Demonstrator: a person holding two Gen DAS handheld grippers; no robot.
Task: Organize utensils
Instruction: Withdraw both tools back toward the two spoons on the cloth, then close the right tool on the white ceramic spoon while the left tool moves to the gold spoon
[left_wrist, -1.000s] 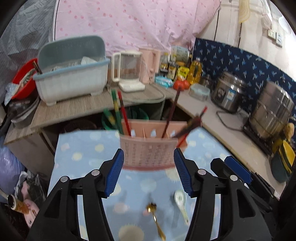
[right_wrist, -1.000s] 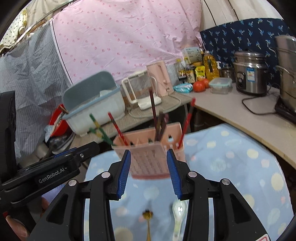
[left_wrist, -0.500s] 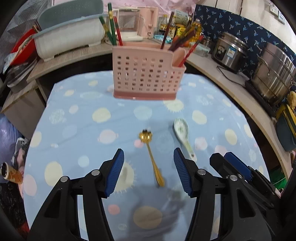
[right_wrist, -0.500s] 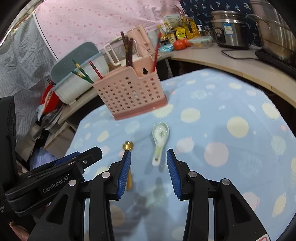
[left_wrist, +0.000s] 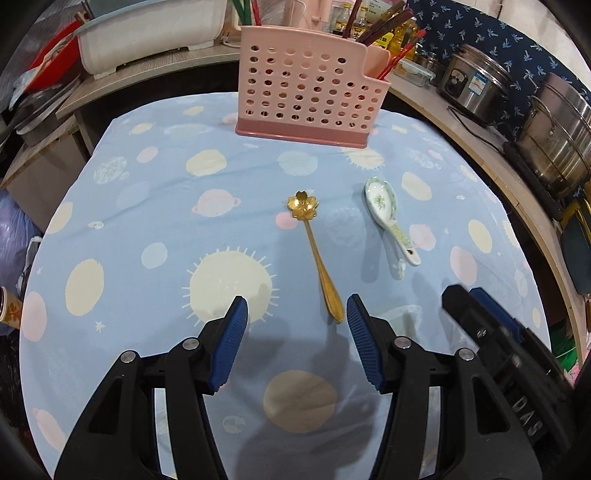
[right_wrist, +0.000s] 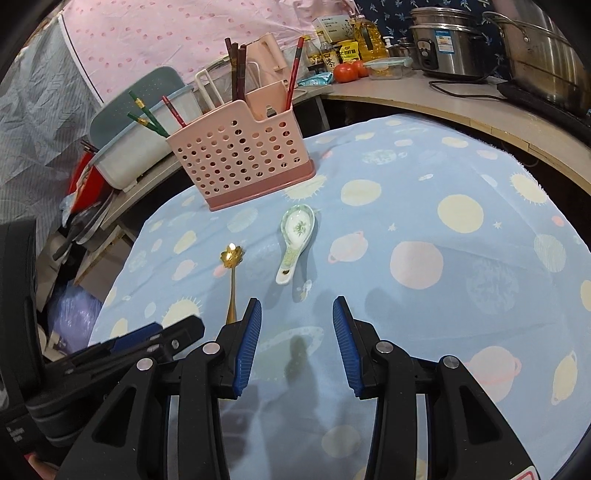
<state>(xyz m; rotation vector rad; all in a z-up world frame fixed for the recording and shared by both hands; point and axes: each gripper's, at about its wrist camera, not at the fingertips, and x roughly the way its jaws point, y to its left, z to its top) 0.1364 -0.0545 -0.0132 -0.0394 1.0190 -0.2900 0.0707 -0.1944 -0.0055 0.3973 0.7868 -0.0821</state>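
Observation:
A gold flower-bowl spoon (left_wrist: 314, 254) and a white ceramic spoon (left_wrist: 388, 218) lie side by side on the blue planet-print tablecloth (left_wrist: 147, 229). Behind them stands a pink perforated utensil holder (left_wrist: 310, 96) with several chopsticks in it. My left gripper (left_wrist: 295, 314) is open and empty, its right pad just beside the gold spoon's handle end. My right gripper (right_wrist: 295, 314) is open and empty, just short of the ceramic spoon (right_wrist: 295, 240); the gold spoon (right_wrist: 232, 280) lies to its left and the holder (right_wrist: 243, 155) stands beyond.
A grey-blue dish tub (right_wrist: 133, 147) sits on a low shelf behind the table. A counter on the right holds steel pots (left_wrist: 554, 133), a rice cooker (right_wrist: 443, 44), bottles and tomatoes (right_wrist: 347, 70). The table edge drops off at left.
Both grippers have tilted downward and drawn back from the pink holder. The view now looks down on the two spoons, which lie close in front of the open jaws.

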